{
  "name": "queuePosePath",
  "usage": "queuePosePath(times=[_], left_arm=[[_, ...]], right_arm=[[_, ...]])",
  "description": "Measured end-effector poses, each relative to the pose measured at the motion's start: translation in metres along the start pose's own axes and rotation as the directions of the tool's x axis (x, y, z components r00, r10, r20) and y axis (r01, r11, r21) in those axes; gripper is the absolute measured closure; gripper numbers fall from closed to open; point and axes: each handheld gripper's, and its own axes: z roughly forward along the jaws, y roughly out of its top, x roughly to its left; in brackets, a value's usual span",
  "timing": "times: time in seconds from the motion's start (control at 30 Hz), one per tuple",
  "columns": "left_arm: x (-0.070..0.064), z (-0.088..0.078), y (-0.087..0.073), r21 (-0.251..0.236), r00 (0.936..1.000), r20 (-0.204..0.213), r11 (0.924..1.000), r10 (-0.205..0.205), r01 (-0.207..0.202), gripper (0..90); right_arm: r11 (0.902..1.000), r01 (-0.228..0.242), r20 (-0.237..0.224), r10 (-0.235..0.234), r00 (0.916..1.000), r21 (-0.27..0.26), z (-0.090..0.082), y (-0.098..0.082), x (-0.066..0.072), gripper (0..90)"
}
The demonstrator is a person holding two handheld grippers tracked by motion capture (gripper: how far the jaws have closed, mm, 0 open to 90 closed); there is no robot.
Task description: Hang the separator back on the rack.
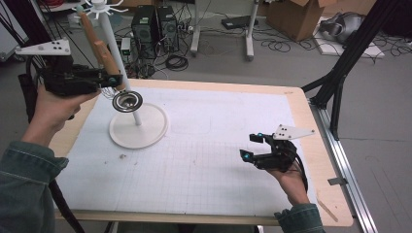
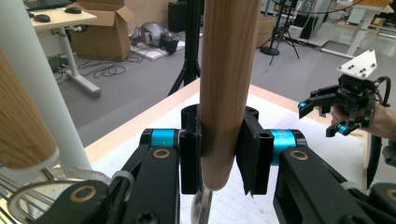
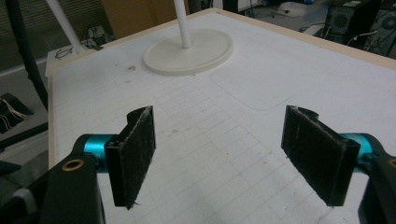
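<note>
Wooden and pale, the handle (image 2: 227,88) stands nearly upright between the pads of the left hand-held gripper (image 2: 223,156), which press on it from both sides near its rounded lower end. A metal stem leaves that end downward, and in the high view the wire whisk head (image 1: 127,101) hangs below the left hand-held gripper, over the stand's base. The handle (image 1: 99,48) tilts up and to the left there, close beside the white pole (image 1: 114,51) of the stand; whether they touch I cannot tell. The pole rises from a round white base (image 1: 139,127) on the far left part of the desk and carries short white pegs (image 1: 99,7) at its top.

The right hand-held gripper (image 1: 255,147) is held low over the near right part of the desk, well apart from the stand, its jaws wide apart with nothing between them; its own view shows the two black pads (image 3: 135,151) over bare mat.

A white mat (image 1: 204,155) with a faint grid covers the desk (image 1: 311,121), leaving a light wood border. Beyond it lies a grey floor with tangled cables (image 1: 177,62), black computer towers (image 1: 155,24), cardboard boxes (image 1: 301,14) and a black stand frame (image 1: 347,58) at the right.
</note>
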Motion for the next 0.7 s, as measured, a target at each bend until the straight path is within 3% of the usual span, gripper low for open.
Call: queuePosePath(times=[0.7], left_arm=[[0.007, -0.003, 0.022, -0.002, 1.0000, -0.009, 1.0000, 0.002, -0.002, 72.1]], right_arm=[[0.9999, 0.006, 0.001, -0.006, 1.0000, -0.011, -0.003, 0.003, 0.000, 25.3]])
